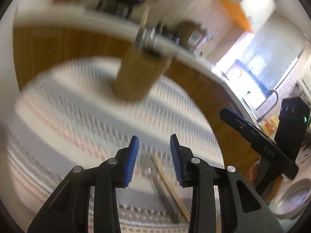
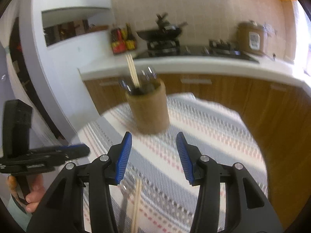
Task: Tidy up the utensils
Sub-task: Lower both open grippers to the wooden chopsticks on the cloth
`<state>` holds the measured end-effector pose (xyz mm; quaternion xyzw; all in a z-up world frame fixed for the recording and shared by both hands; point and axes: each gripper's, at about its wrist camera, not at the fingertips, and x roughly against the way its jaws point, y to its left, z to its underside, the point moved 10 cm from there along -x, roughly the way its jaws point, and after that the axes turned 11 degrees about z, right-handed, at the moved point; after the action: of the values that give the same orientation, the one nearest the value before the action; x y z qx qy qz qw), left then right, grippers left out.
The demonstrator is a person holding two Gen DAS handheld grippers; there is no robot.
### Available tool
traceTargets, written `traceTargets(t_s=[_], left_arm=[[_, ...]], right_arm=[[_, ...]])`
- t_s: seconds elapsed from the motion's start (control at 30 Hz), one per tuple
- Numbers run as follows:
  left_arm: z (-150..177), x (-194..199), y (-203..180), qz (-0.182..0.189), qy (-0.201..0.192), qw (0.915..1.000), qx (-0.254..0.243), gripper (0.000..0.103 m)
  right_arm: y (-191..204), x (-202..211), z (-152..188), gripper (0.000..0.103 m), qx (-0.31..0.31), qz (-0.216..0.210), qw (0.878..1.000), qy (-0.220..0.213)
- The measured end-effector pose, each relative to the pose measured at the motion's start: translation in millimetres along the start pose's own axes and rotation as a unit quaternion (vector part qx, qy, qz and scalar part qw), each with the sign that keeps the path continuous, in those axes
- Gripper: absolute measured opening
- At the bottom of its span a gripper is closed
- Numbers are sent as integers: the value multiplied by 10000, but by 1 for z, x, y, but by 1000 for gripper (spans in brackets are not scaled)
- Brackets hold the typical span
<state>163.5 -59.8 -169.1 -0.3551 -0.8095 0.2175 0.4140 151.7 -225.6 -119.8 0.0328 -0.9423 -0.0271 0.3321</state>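
A round wooden utensil holder (image 1: 136, 75) (image 2: 148, 108) stands on the striped tablecloth (image 2: 204, 136), with chopsticks (image 2: 132, 69) and metal utensils (image 2: 147, 72) upright in it. A pair of wooden chopsticks (image 1: 171, 184) (image 2: 137, 203) and a metal fork (image 1: 161, 186) (image 2: 123, 203) lie flat on the cloth, close beneath both grippers. My left gripper (image 1: 154, 137) is open above them with nothing between its blue pads. My right gripper (image 2: 154, 135) is also open and empty, pointing at the holder. The left wrist view is heavily blurred.
Behind the table runs a white counter over wooden cabinets, with a wok (image 2: 161, 32) on a stove, sauce bottles (image 2: 122, 40) and a brown rice cooker (image 2: 251, 38). A metal bowl (image 1: 291, 200) sits at the right. A hand (image 2: 33, 192) holds the left gripper's handle.
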Motion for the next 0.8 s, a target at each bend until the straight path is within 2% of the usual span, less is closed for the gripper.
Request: traceTargets(t_s=[0.1,0.23,0.47,0.5,0.57,0.6,0.8], left_arm=[[20,-26,18,101,361,9987,347,31],[28,-46,22,32,562,9978,355,31],[40,-70,28,-52,792,9957,486,30],[39,-72,26,-108,795,9958,445,28],[40,-76,26,-236,826,9952,462,15],[40,-78,28,-301,822,9947,533,6],[35,-91,24,-303,824,9948,520,1]], right_arm=[[-10,-16,26,44,-280,-40,9991,312],[-22,-29,47,44,-458,-79,9973,570],[-10,-36,68,44,84,169,9961,858],[-8,-39,73,44,172,176,9950,972],[-6,-42,82,44,251,154,9928,1162],[-5,-44,86,44,274,95,9914,1272],[-2,-50,102,44,535,122,9854,1615]])
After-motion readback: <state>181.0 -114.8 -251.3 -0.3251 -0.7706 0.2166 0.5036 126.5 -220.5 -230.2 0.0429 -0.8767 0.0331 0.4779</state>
